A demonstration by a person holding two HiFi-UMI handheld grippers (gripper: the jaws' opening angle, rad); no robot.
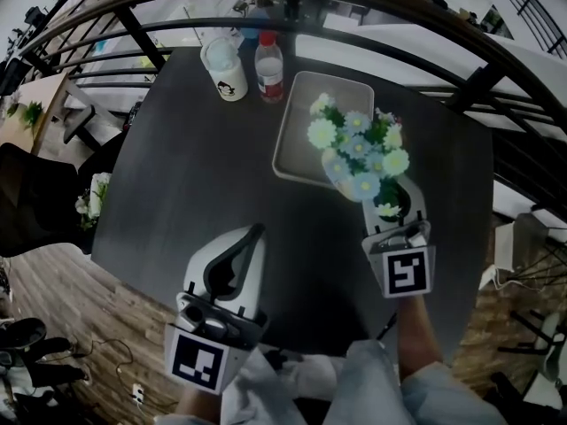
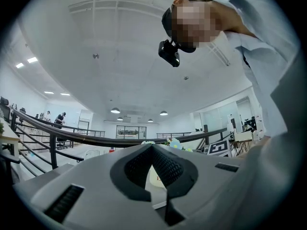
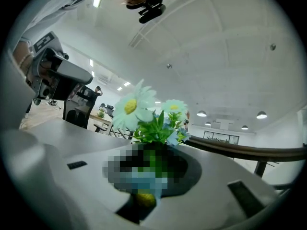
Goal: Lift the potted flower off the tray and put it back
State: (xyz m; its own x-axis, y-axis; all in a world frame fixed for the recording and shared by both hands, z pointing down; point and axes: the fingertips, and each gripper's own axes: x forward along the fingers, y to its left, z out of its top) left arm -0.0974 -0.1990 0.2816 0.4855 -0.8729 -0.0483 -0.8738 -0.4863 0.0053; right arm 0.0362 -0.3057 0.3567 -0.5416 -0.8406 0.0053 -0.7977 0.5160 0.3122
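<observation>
While the potted flower (image 1: 359, 153) is pinched at its pot by the right hand-held gripper (image 1: 391, 212), it is seen right of centre in the head view. Its blooms overlap the lower right corner of the tray (image 1: 297, 127), and its pot lies just outside that corner. The jaws are closed on the pot: in the right gripper view, stems and daisies rise from between them. The grip is taken low, on the pot rather than the stems, judged so that the soft blooms are not crushed and the plant is carried upright. Whether the pot is raised above the table (image 1: 186, 175) or resting on it cannot be told from above. It is judged to be off the tray, with the putting back not yet done.

The left hand-held gripper (image 1: 254, 231) is noted at lower left of the head view, well apart from the tray, jaws drawn together with nothing in them. It is judged to be held clear so the right side has free passage.

A lidded cup (image 1: 223, 67) and a red-capped bottle (image 1: 268, 66) stand to the upper left of the tray, near but not touching it, and are judged out of the path back
</observation>
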